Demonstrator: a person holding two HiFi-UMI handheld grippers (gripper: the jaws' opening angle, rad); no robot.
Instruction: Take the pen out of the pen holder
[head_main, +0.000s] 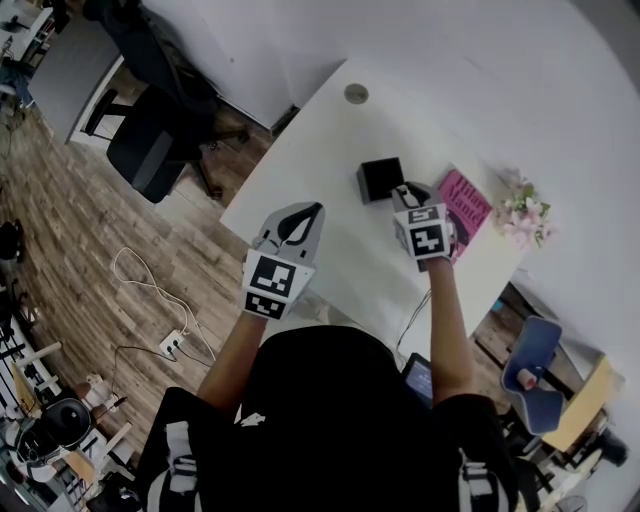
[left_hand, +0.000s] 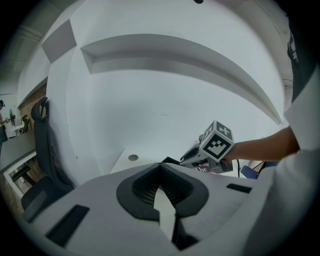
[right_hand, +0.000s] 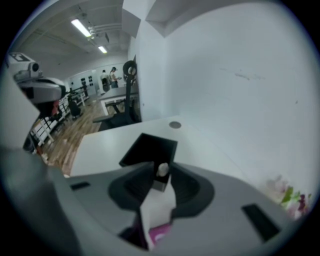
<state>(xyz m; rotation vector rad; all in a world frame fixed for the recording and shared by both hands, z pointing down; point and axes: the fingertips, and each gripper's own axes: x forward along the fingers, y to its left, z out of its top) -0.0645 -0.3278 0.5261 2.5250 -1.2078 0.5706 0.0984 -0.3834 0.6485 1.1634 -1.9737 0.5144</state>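
Observation:
The black square pen holder (head_main: 380, 180) (right_hand: 150, 147) stands on the white table (head_main: 320, 150). My right gripper (head_main: 405, 192) (right_hand: 161, 172) points steeply down at the holder's near right side with its jaws spread wide. The pen (right_hand: 161, 175), dark with a pale tip, shows in the gap between them, and the pads do not press on it. Whether it stands in the holder I cannot tell. My left gripper (head_main: 308, 212) (left_hand: 161, 175) hovers over the table left of the holder, open, with nothing in it.
A pink book (head_main: 465, 205) lies right of the holder, with a small bunch of flowers (head_main: 522, 212) beyond it. A round grommet (head_main: 356, 94) is set in the far tabletop. An office chair (head_main: 150, 140) and floor cables (head_main: 172, 345) are to the left.

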